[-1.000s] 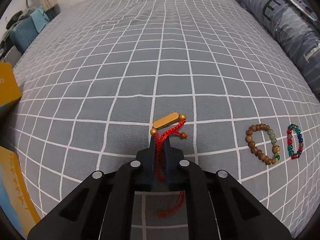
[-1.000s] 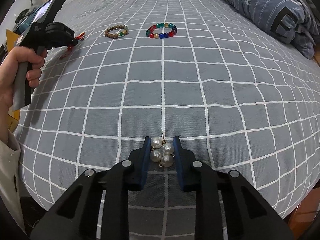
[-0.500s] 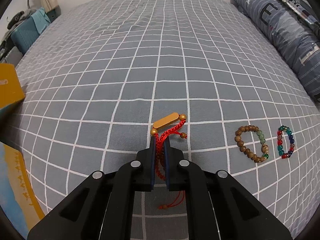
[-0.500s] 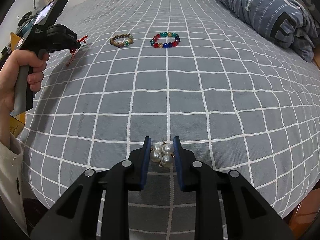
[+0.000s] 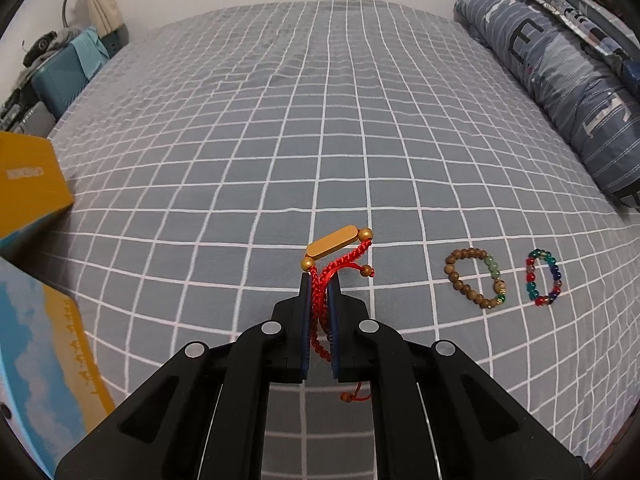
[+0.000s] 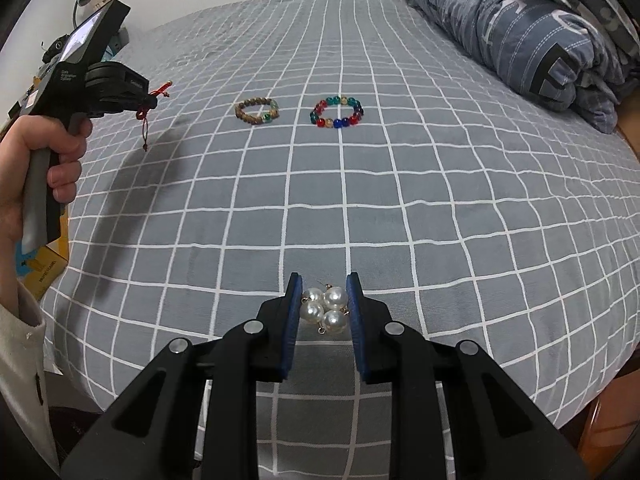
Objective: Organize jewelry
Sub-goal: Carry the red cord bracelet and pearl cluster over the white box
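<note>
My left gripper (image 5: 320, 280) is shut on a red cord bracelet (image 5: 340, 254) with a gold bar and holds it above the bed; it also shows in the right wrist view (image 6: 154, 98) with the cord dangling. My right gripper (image 6: 323, 286) is shut on pearl earrings (image 6: 325, 309), lifted over the bed's near edge. A wooden bead bracelet (image 5: 476, 278) (image 6: 257, 110) and a coloured glass bead bracelet (image 5: 543, 278) (image 6: 337, 112) lie side by side on the grey checked bedspread (image 5: 320, 140).
A rolled blue duvet (image 5: 568, 80) lies along the bed's right side. Yellow boxes (image 5: 28, 184) stand at the left edge. A teal case (image 5: 64, 80) sits beyond the bed's far left corner.
Both grippers have risen from the bed with their jewelry held. The left jaws closed tighter on the red cord. The two bead bracelets have not moved.
</note>
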Available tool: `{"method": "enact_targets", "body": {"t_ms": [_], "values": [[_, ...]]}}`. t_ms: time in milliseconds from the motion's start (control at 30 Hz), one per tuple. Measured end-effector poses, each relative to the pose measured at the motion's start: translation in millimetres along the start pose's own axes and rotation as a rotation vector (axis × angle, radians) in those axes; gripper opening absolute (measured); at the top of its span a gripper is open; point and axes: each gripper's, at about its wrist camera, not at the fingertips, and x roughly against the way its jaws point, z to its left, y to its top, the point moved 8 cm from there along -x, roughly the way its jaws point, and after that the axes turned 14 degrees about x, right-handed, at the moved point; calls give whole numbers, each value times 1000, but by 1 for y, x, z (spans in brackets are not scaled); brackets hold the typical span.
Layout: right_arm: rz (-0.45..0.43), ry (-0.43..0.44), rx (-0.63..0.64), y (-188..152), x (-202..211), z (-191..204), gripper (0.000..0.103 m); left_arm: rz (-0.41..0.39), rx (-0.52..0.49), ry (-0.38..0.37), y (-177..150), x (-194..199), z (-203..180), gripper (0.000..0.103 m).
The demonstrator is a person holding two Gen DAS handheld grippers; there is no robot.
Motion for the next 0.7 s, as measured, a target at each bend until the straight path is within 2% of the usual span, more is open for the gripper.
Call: {"method": "enact_targets", "body": {"t_ms": [267, 433, 700], "values": [[-60, -19, -4, 8, 22, 4, 22, -31, 0, -18, -3, 36, 7, 7], [-72, -28, -7, 15, 22, 4, 22, -43, -7, -20, -9, 50, 12, 7], [-124, -47, 8, 43, 30, 7, 22, -57, 12, -38, -19, 70, 19, 7]]}}
